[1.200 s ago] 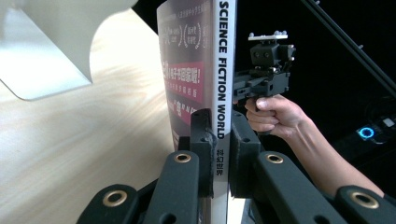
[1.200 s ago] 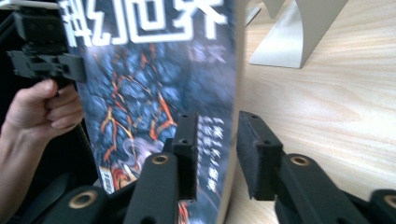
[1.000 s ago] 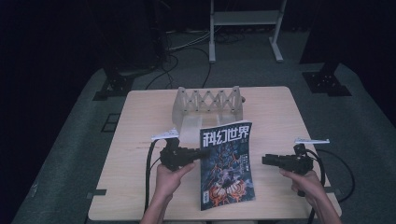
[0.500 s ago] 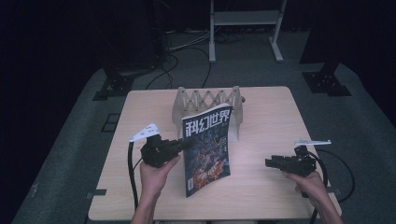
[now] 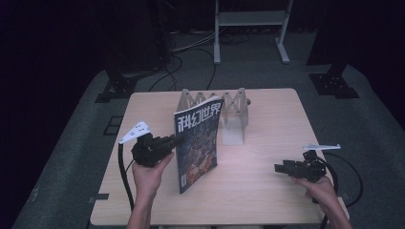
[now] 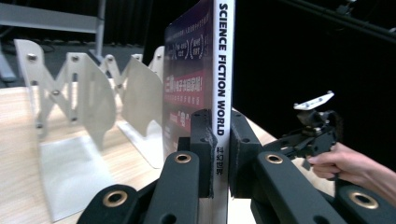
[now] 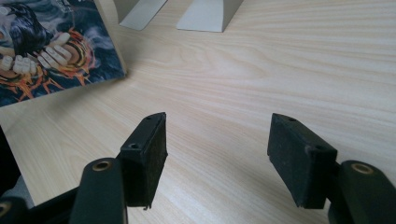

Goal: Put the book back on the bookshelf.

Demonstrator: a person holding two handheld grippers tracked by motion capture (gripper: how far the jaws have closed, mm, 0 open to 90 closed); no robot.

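A science-fiction magazine (image 5: 198, 143) stands raised on its lower edge near the table's middle, cover facing right. My left gripper (image 5: 172, 141) is shut on its white spine (image 6: 220, 93), pads pressing both sides. My right gripper (image 5: 279, 168) sits low over the table at the right, apart from the magazine, its jaws well apart after just opening, with only bare wood between them. In the right gripper view the pads (image 7: 147, 154) frame the tabletop, and the magazine's cover (image 7: 42, 51) lies at upper left. The left gripper view shows the right gripper (image 6: 299, 144) beyond the spine.
A folding metal book rack (image 5: 229, 112) stands behind the magazine at the table's far middle; its plates (image 6: 74, 93) appear left of the spine. The wooden table (image 5: 267, 200) has open surface in front. Cables and stand legs lie on the dark floor beyond.
The magazine has gone from lying flat to standing up, carried left and upward by my left gripper. My right gripper has stayed in place and its jaws have widened.
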